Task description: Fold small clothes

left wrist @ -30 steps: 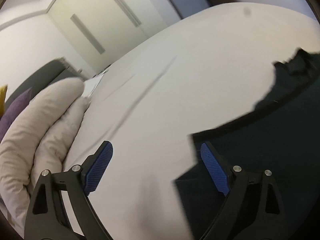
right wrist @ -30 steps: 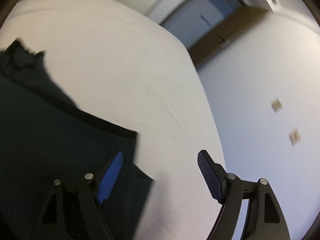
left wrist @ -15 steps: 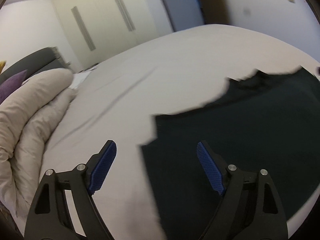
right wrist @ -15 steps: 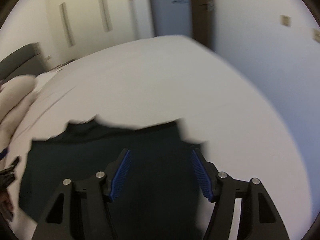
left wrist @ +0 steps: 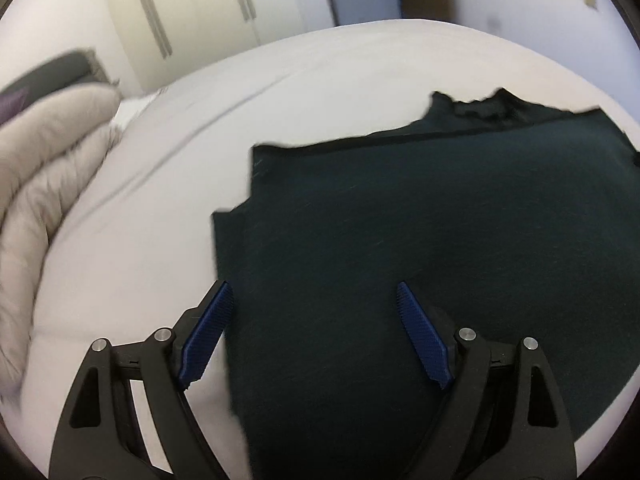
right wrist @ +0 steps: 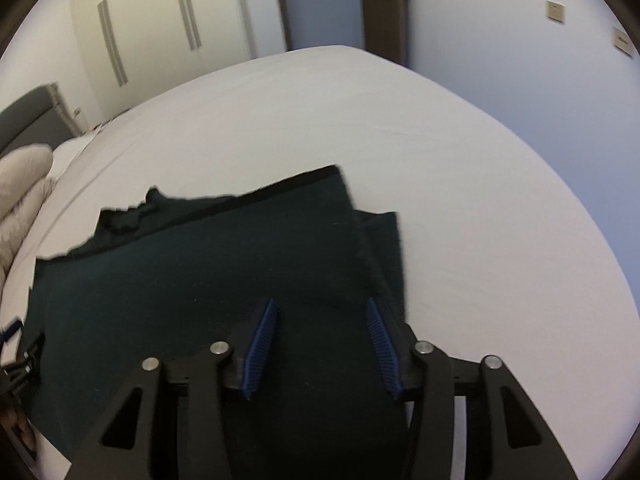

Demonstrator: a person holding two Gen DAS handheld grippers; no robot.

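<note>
Dark green plain knit garment (left wrist: 420,232) on plain white bed sheet (right wrist: 460,168). Left of garment: beige puffy duvet (left wrist: 44,168), grey headboard (right wrist: 24,120). Beyond it: cream wardrobe doors (right wrist: 160,28). Gripper pads (right wrist: 260,340) blue, ribbed; frames black.

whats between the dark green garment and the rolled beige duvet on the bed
Only bare white bedsheet, creased, in the left wrist view: the dark green garment lies flat at right, the rolled beige duvet at the left edge.

Left tongs (left wrist: 310,312) wide; right tongs (right wrist: 322,322) half-closed, closing.
</note>
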